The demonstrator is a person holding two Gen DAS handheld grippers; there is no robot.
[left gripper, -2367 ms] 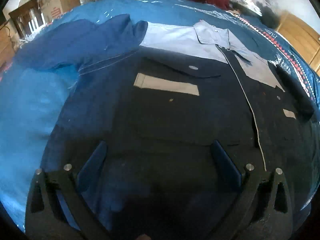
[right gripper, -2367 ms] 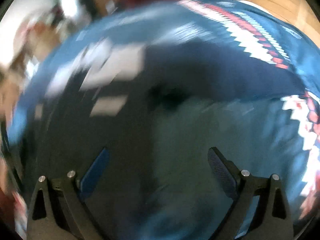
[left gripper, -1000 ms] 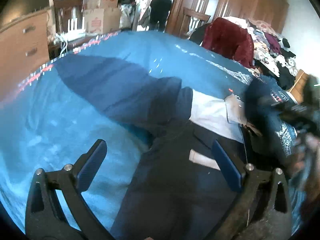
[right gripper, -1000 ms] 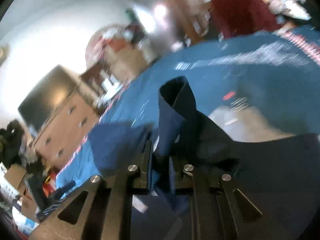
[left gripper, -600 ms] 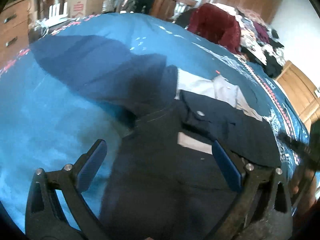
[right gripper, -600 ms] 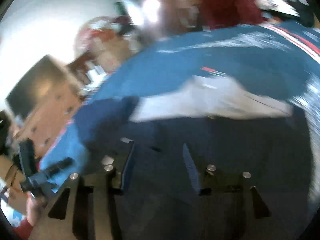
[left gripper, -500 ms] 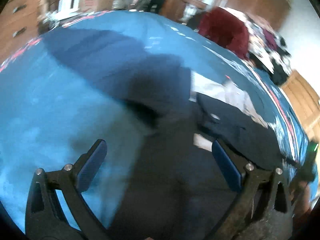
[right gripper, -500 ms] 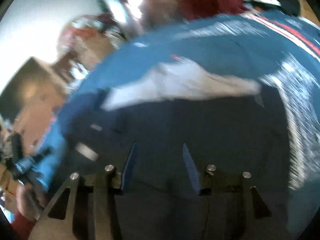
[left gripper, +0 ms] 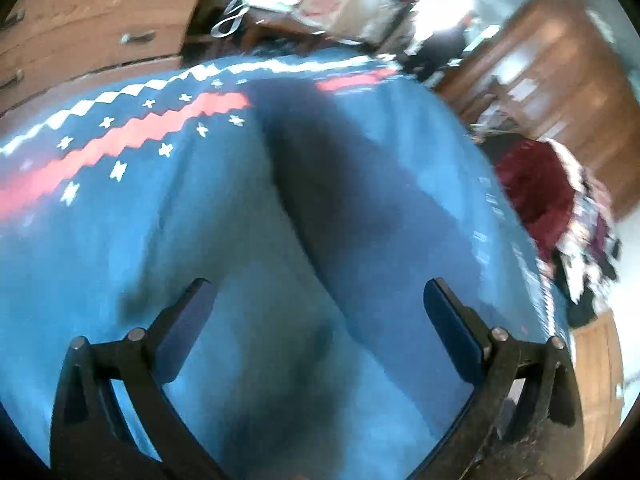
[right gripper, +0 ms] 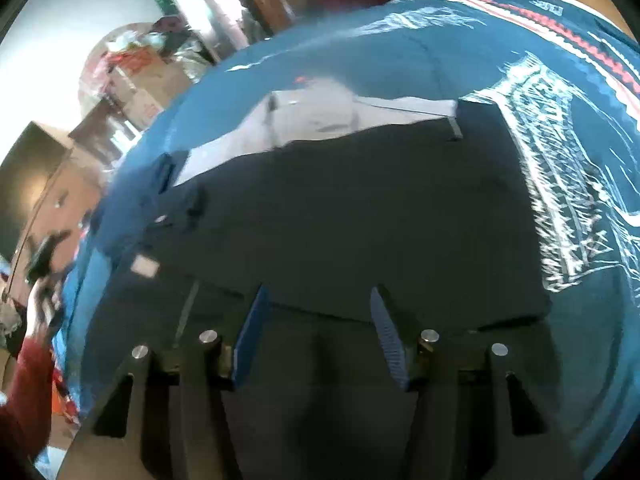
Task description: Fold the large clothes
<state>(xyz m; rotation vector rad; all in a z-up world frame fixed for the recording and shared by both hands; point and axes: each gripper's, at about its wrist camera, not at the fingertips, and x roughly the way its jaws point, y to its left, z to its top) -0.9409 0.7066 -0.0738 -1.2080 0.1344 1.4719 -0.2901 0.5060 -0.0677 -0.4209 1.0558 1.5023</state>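
Note:
A large dark navy work jacket with a pale grey yoke and collar lies flat on a blue bedspread; one sleeve lies folded across its front. My right gripper is partly open and empty, just above the jacket's lower part. My left gripper is wide open and empty, over the jacket's other dark blue sleeve, which stretches away across the bedspread. The left gripper also shows small at the left edge of the right wrist view.
The bedspread has a red and white zigzag border and a white printed pattern. A wooden dresser stands beyond the bed. A pile of clothes with a dark red garment lies at the right. Cardboard boxes stand further back.
My right gripper let go of the sleeve, which now lies across the jacket's front, and opened partly. My left gripper swung left, off the jacket's body, towards the outstretched sleeve.

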